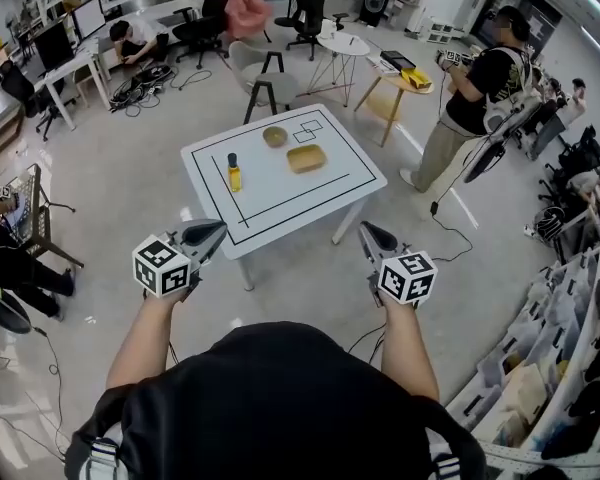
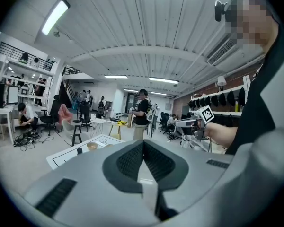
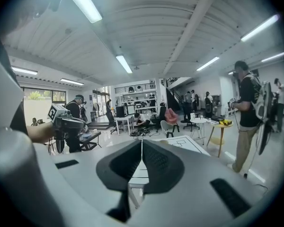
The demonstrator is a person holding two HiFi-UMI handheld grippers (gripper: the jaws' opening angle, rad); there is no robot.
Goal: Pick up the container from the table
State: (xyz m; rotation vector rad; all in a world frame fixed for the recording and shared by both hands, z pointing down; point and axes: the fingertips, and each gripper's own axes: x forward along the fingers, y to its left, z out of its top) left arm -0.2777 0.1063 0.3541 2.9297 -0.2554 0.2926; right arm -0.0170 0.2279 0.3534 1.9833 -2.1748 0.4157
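Table (image 1: 280,196) ahead of both grippers. On it: tan container (image 1: 306,158) right of centre, bowl (image 1: 274,136) just behind it, bottle (image 1: 234,173) upright to the left. Left gripper (image 1: 218,232) and right gripper (image 1: 365,232): jaws pressed together, holding nothing, over the table's near edge, well apart from container.

Open lab hall under a ribbed white ceiling (image 2: 146,37).
Pale glossy floor (image 1: 130,183); white surface (image 1: 280,193) with black outlines at centre, black stool (image 1: 264,86) and round table (image 1: 343,41) beyond, office chairs (image 1: 307,13) further back, desks (image 1: 75,68) at left, strip lights (image 2: 54,17) overhead.
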